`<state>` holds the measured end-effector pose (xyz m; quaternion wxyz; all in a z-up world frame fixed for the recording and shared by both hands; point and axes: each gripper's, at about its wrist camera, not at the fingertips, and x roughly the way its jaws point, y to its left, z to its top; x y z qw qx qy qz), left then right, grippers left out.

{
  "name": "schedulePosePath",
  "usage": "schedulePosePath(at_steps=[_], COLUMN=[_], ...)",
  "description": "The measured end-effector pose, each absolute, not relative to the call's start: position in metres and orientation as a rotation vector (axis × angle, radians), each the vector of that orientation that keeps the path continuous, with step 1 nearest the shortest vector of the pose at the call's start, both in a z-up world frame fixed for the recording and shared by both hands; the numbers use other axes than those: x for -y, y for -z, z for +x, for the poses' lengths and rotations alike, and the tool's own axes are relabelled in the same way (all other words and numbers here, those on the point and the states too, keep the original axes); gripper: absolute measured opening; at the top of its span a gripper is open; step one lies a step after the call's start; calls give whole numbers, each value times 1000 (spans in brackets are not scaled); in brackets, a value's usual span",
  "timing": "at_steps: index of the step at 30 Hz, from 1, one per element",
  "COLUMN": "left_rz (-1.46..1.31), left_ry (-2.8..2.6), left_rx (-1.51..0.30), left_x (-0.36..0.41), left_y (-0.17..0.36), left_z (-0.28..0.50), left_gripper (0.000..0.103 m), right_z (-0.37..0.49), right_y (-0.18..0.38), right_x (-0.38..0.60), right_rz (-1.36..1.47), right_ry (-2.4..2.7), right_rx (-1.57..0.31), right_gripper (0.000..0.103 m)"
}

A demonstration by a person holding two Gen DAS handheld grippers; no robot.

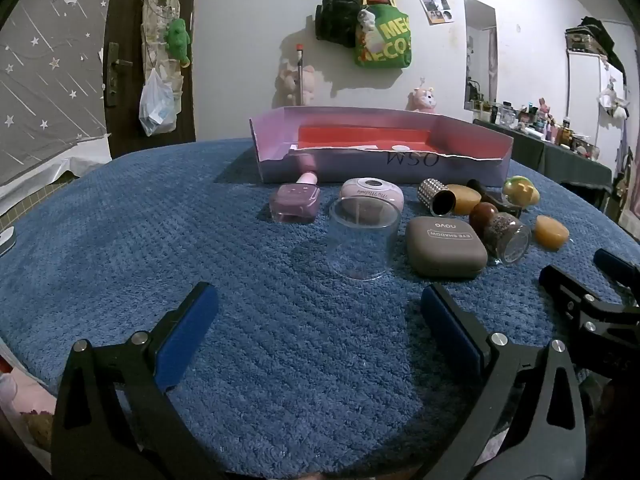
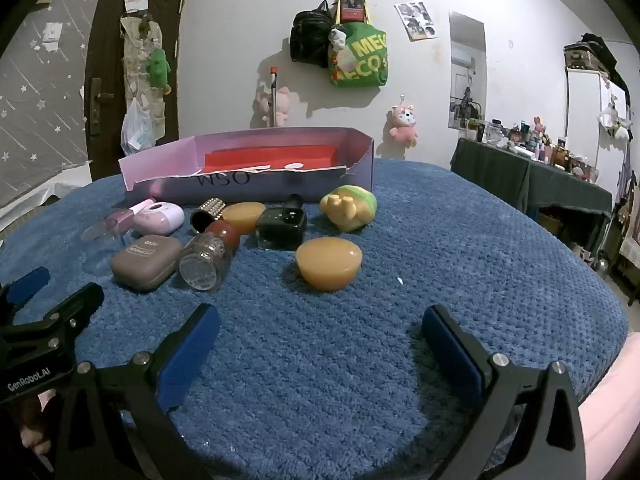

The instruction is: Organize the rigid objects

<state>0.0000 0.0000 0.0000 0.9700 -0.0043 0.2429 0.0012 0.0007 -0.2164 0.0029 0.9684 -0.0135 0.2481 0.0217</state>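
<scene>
Small rigid objects lie on a blue mat in front of an open purple box (image 1: pixel 276 168) with a red liner. In the left wrist view: a clear plastic cup (image 1: pixel 363 240), a purple nail polish bottle (image 1: pixel 295 202), a pink oval case (image 1: pixel 372 196), a brown eyeshadow case (image 1: pixel 444 246), a glitter bottle (image 1: pixel 506 236). The right wrist view shows an amber half-dome (image 2: pixel 329 262), a black bottle (image 2: pixel 282 222), a yellow-green toy (image 2: pixel 350 206) and the box (image 2: pixel 256 184). My left gripper (image 1: pixel 320 312) and right gripper (image 2: pixel 322 332) are open and empty, short of the objects.
The blue mat (image 1: pixel 120 240) covers the table up to its rounded edges. A studded tube (image 1: pixel 434 196) and another amber piece (image 1: pixel 552 232) lie among the objects. A dark table with bottles (image 2: pixel 532 168) stands at the right. Bags and toys hang on the wall.
</scene>
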Motion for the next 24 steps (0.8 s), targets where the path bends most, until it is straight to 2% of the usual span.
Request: schedulePosePath(at_steps=[24], left_rz=[-14], left_ry=[-1], left_rx=[-492], left_x=[0], left_y=[0], left_z=[0], left_gripper=[103], right_z=[1], right_y=[-2], right_x=[216], right_rz=[-26], right_ry=[-42], right_rx=[-503], right_gripper=[103])
